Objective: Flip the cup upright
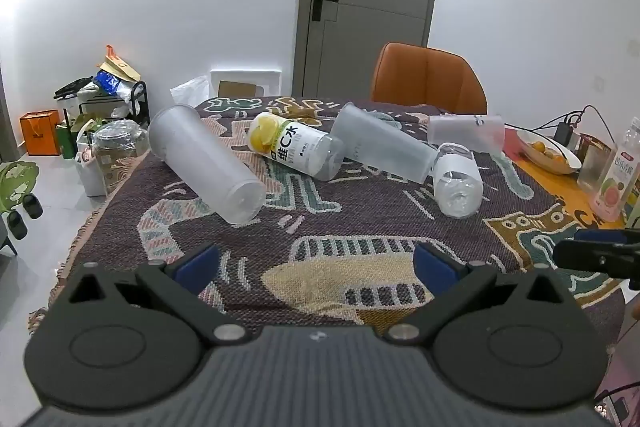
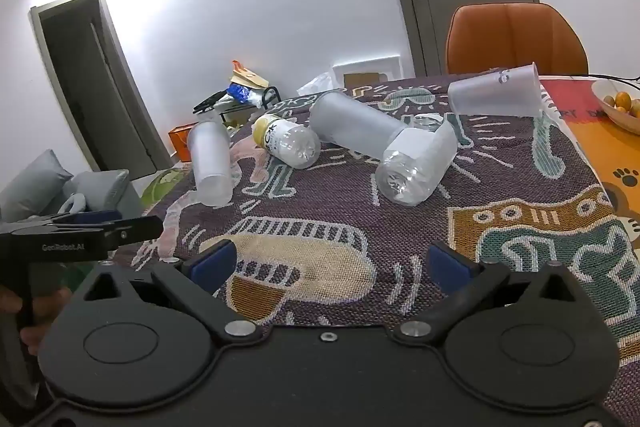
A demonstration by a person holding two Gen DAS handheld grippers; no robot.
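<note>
Three frosted plastic cups lie on their sides on the patterned cloth: a left cup (image 1: 204,163) (image 2: 211,163), a middle cup (image 1: 380,145) (image 2: 356,125), and a far right cup (image 1: 466,133) (image 2: 496,95). My left gripper (image 1: 316,263) is open and empty, low over the near part of the cloth. My right gripper (image 2: 332,267) is open and empty, also at the near edge. Each gripper shows at the edge of the other's view.
A yellow-labelled bottle (image 1: 296,147) and a clear bottle (image 1: 458,183) lie among the cups. An orange chair (image 1: 428,75) stands behind the table. A fruit bowl (image 1: 550,151), a pink drink bottle (image 1: 616,175) and cables sit at the right.
</note>
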